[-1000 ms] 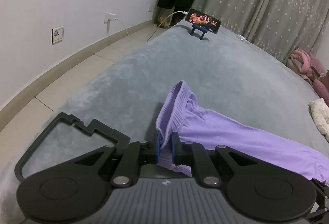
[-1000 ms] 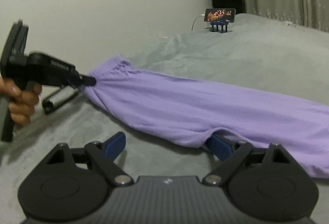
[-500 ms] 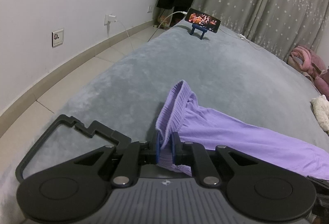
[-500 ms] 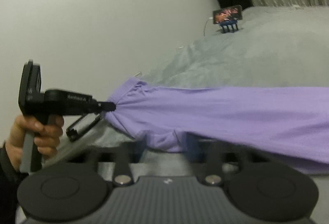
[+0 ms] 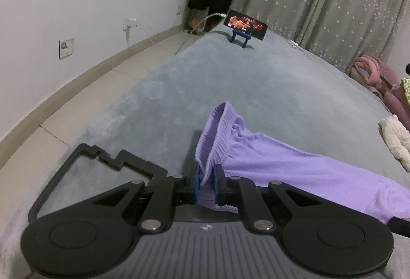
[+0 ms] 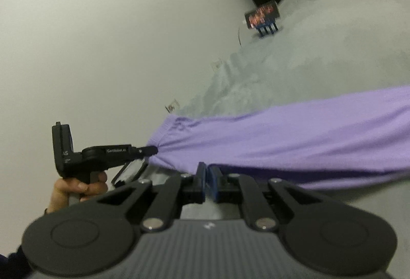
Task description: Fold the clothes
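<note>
right gripper (image 6: 207, 182) now clamps purple garment (image 6: 294, 135); phone (image 5: 245, 24) beyond.

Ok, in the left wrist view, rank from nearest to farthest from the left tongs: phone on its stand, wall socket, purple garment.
1. Purple garment, clamped in the left tongs.
2. Wall socket, far left on the wall.
3. Phone on its stand, at the bed's far end, ahead.
</note>
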`<state>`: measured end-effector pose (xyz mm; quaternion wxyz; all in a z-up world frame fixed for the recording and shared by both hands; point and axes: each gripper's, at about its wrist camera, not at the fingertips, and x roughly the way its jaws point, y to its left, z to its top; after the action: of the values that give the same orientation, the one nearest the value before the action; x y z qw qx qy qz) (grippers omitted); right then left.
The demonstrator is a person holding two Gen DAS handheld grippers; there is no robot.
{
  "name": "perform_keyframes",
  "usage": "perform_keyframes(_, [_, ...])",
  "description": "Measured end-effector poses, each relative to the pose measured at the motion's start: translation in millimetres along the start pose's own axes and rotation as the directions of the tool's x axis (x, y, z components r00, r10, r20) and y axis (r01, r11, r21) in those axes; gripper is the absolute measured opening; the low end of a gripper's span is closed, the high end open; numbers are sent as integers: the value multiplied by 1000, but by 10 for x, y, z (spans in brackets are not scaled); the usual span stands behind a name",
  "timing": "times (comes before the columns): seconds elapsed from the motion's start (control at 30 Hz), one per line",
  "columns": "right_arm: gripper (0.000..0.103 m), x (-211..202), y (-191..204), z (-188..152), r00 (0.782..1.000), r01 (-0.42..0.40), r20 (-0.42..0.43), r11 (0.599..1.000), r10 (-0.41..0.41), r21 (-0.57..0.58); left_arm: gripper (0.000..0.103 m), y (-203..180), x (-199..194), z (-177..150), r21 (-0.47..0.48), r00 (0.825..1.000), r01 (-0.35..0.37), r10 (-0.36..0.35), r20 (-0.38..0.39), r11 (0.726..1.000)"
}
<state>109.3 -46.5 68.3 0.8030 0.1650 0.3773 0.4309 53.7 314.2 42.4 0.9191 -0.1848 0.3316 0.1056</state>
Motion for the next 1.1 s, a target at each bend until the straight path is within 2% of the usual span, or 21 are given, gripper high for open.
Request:
perform_keyframes(0.1, [5,-38,-2,-67,999,16,-39,1000,-16,14,12,16,-17,-9,4,1000,6,-6,-20,1000])
perform_keyframes(0.3, [5,75,-92,-119,998,46,-41,999,-46,14,20,49,-50,-28,12,998,19,-18,-59,1000])
perform_keyframes(0.4, [6,143,-59,-164,998,53,-40,998,-54,-23,20,65,-66,-37,15,997,26,-24,-78,1000])
perform_keyframes(0.57, [7,137,-87,-215,998,51,-31,999,-51,-12,20,99,-122,-19,-3,998,14,-14,-68,1000])
perform_keyframes(0.73, [7,172,-94,-282,996,64,-64,998,-65,-18,20,129,-185,2,-20,999,2,-3,-50,1000])
perform_keyframes(0.83, [15,214,-73,-317,993,75,-90,996,-78,-42,20,126,-238,19,-20,1000,0,-1,-24,1000])
perform_keyframes(0.9, [27,222,-27,-349,992,65,-104,995,-73,-76,20,115,-256,25,-18,1000,4,-5,-10,1000])
perform_keyframes(0.93, [27,218,-13,-357,991,71,-107,993,-81,-92,20,109,-265,28,-18,1000,6,-7,-4,1000])
perform_keyframes(1.1, [37,112,-20,-345,976,188,-82,970,-202,-153,20,13,-317,12,8,999,34,-34,17,999])
